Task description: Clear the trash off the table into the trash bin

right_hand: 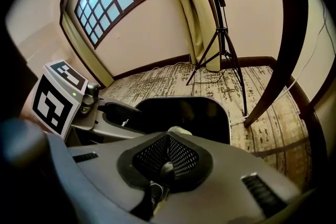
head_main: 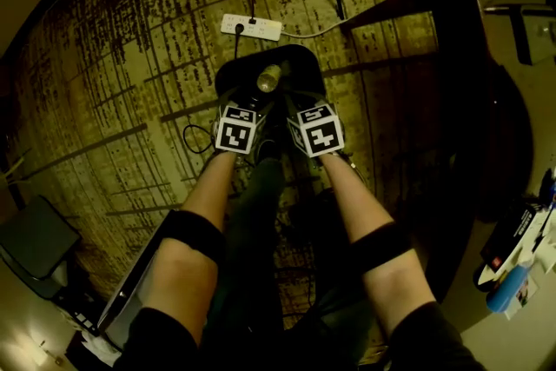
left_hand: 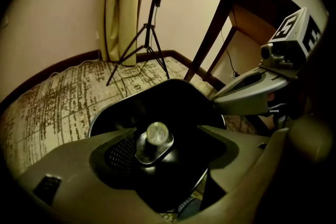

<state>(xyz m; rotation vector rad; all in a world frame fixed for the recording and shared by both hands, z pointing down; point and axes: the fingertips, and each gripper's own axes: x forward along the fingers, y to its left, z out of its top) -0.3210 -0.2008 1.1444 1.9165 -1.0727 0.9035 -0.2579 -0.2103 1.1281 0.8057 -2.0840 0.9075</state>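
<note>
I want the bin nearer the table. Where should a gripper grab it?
Take the bin by its rim, coming down from above, one jaw inside and one outside. Its top is open and its wall stands upright, so the rim looks like the one edge jaws could straddle.

You've got the black bin (head_main: 304, 69) standing open on the carpet below you. The trash (head_main: 268, 79), a small dark container with a pale round end, is inside its mouth, that end turned upward.

Both point steeply down: left gripper (left_hand: 167, 140) jaws wide apart, right gripper (right_hand: 167, 138) jaws pressed together.
</note>
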